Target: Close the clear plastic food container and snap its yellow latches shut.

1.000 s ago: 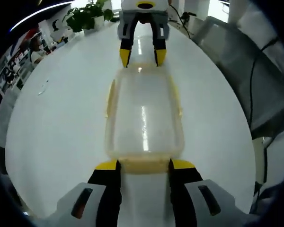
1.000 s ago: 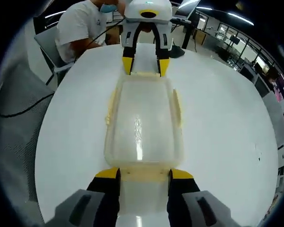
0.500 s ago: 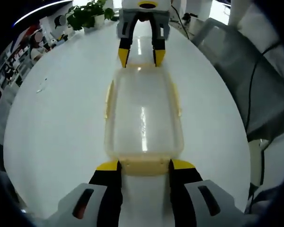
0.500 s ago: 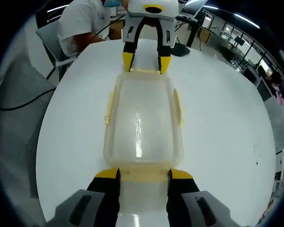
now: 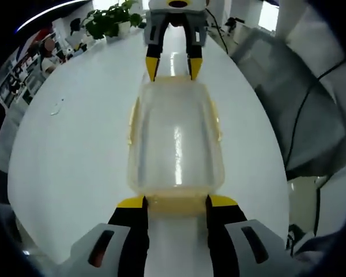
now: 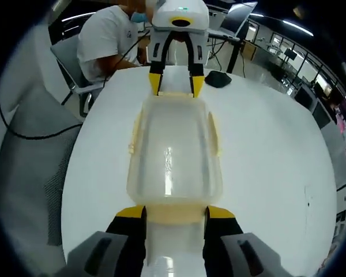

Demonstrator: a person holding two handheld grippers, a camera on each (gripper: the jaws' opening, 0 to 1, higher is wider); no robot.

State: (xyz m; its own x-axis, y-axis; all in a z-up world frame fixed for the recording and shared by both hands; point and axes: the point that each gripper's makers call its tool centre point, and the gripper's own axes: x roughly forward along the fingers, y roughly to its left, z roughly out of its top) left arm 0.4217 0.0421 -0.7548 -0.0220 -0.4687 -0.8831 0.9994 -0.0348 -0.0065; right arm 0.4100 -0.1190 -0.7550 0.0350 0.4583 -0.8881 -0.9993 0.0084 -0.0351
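A clear plastic container [image 5: 176,138] with its lid on lies lengthwise between my two grippers over the white table [image 5: 75,150]. My left gripper [image 5: 176,202] has its jaws against both sides of the near yellow end latch [image 5: 176,205]. The right gripper [image 5: 168,68] clasps the far end the same way. From the other side, my right gripper [image 6: 168,213] holds its near yellow end latch [image 6: 168,214], and the left gripper [image 6: 176,83] is at the far end of the container [image 6: 173,150]. Yellow side latches [image 5: 132,121] stick out a little from the long sides.
A potted plant [image 5: 109,17] stands at the table's far end. A grey mesh chair [image 5: 300,92] with a black cable is beside the table. A person in a white shirt [image 6: 106,40] sits at the far side. A small black object [image 6: 218,79] lies on the table.
Both views have shifted: the table looks smaller and further below, with more of the chairs showing. The container keeps its place between the two grippers, so it appears raised with them.
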